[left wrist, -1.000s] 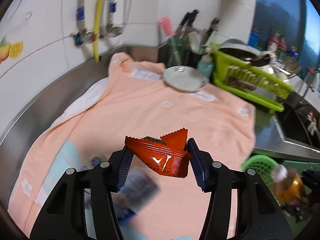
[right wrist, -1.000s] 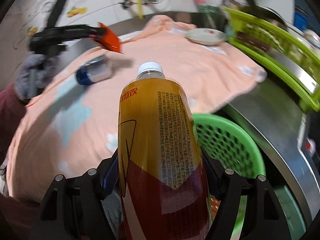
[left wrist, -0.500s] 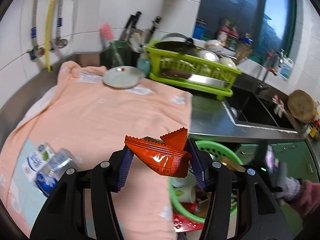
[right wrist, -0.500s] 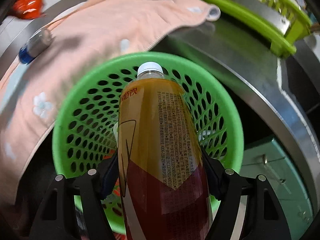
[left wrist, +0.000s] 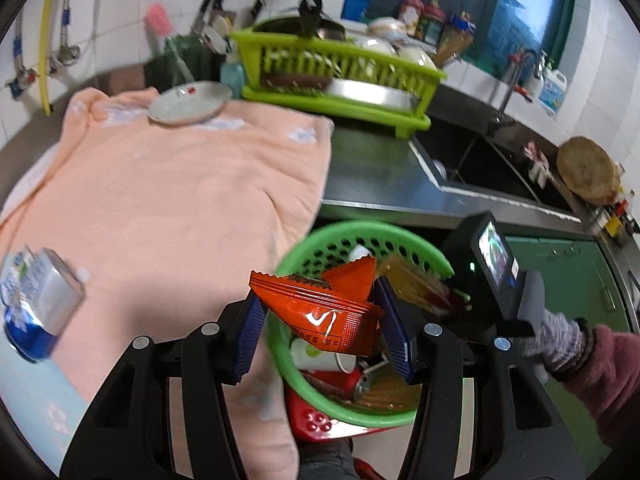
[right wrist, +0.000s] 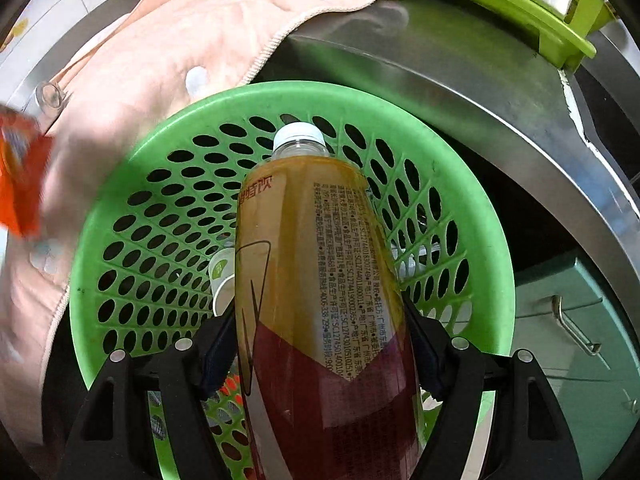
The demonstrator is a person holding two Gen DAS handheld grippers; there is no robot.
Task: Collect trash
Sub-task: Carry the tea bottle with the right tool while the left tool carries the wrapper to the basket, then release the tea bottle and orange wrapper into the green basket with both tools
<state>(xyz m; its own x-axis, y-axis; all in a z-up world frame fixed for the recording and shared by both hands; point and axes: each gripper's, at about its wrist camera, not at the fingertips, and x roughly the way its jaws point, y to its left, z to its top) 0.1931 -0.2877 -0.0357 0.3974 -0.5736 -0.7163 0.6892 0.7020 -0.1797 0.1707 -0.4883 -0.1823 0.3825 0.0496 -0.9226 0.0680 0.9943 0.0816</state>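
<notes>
My left gripper (left wrist: 320,320) is shut on an orange snack wrapper (left wrist: 320,308) and holds it over the near rim of the green perforated basket (left wrist: 400,236). My right gripper (right wrist: 320,336) is shut on a tea bottle (right wrist: 316,280) with a white cap, held over the basket's (right wrist: 160,128) mouth and pointing into it. The bottle also shows in the left wrist view (left wrist: 416,284). The basket holds cups, a can and other rubbish. The orange wrapper shows blurred at the left edge of the right wrist view (right wrist: 20,184).
A crushed blue-and-white carton (left wrist: 36,300) lies on the peach towel (left wrist: 160,184). A white plate (left wrist: 188,102) sits at the towel's far end. A lime dish rack (left wrist: 340,68) and a sink (left wrist: 480,160) stand on the steel counter. Green cabinet doors (right wrist: 576,344) are below.
My left gripper has swung right from the towel to the basket with the wrapper. My right gripper has tipped down with the bottle over the basket and moved a little closer.
</notes>
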